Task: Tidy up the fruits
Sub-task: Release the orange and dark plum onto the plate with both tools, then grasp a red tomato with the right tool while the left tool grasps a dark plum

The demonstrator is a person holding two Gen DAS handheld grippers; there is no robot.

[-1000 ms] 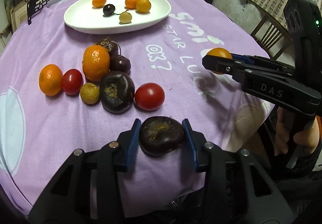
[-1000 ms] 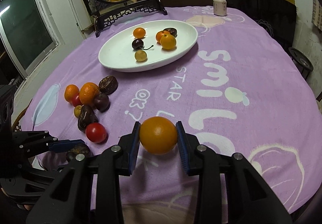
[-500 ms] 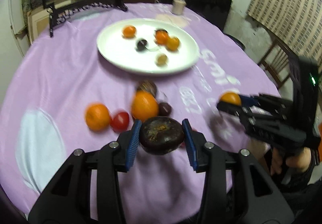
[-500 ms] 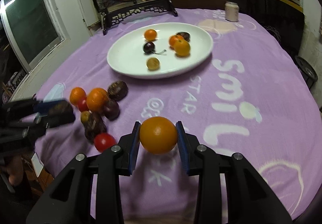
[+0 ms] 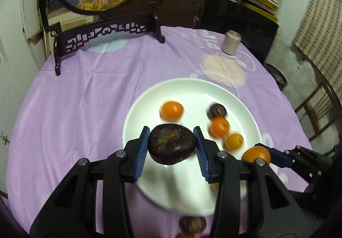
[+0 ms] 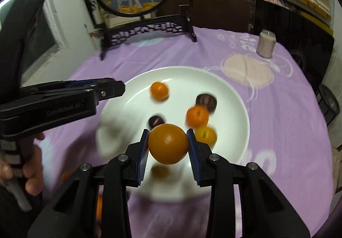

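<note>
Both hand-held grippers now over white oval plate (image 5: 245, 107): left hand-held gripper (image 5: 172, 146) clamps dark wrinkled fruit (image 5: 172, 146), right hand-held gripper (image 6: 168, 144) clamps round orange (image 6: 168, 144); plate directly below.

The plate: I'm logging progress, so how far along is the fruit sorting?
Done: several small fruits already lie on the white plate. In hand: the left gripper holds a dark fruit and the right gripper an orange, both over the plate. Left: releasing both; one brown fruit lies off the plate.
</note>
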